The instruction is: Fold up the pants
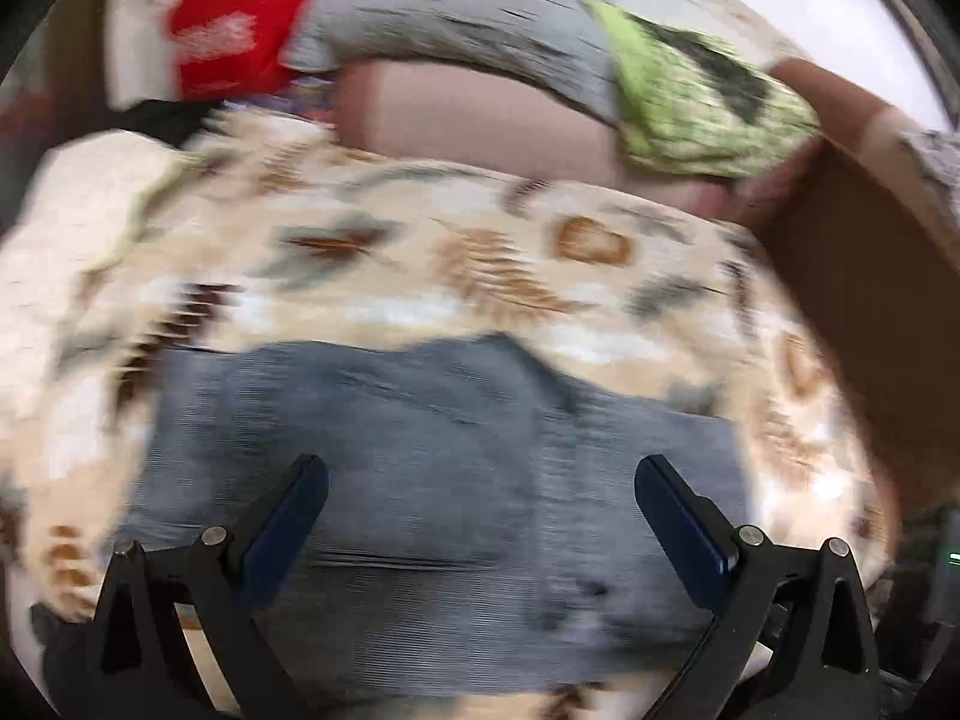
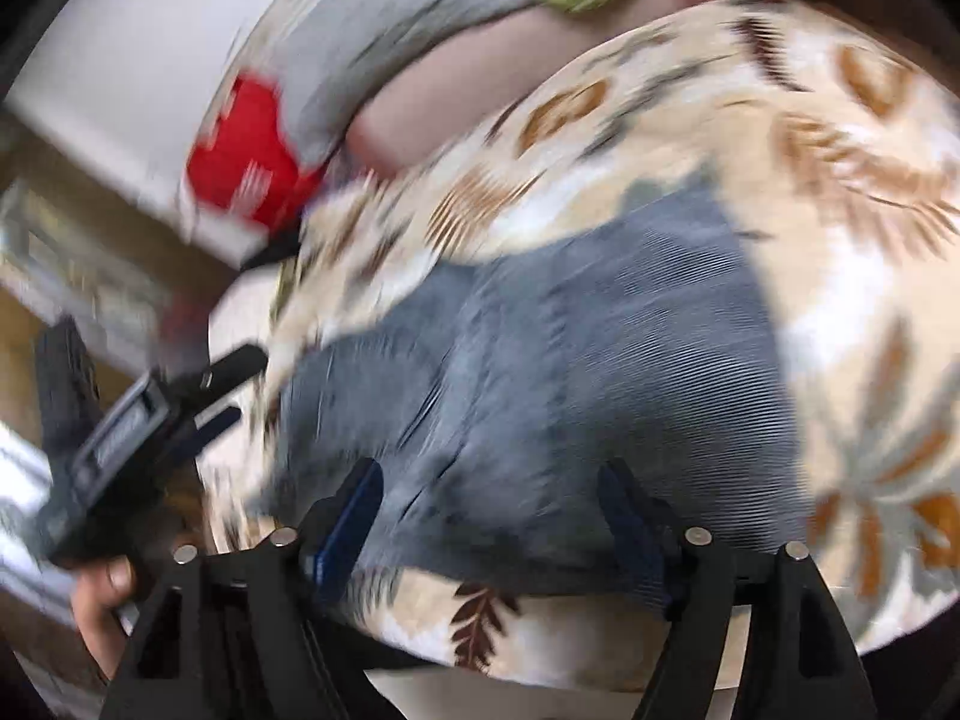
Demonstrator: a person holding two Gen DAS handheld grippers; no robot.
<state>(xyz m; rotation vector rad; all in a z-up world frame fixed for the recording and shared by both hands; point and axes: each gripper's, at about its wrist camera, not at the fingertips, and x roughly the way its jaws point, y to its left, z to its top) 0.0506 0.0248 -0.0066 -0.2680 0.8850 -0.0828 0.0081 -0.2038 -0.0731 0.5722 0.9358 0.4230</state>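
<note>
— Grey-blue ribbed fabric pants are lying bunched on the leaf-patterned beige blanket, waiting for folding.

— Tools?

— I'm hovering the left tool and right tool spread wide, gripping nothing.

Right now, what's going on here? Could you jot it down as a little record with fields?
Garment: grey-blue pants, lying folded in a compact shape
Surface: leaf-patterned bedspread
Left gripper: open, holding nothing, over the pants
Right gripper: open, holding nothing, over the pants
Background: red item, green cloth, grey pillow
Image quality: both views motion-blurred, so contact with the fabric cannot be judged
</note>
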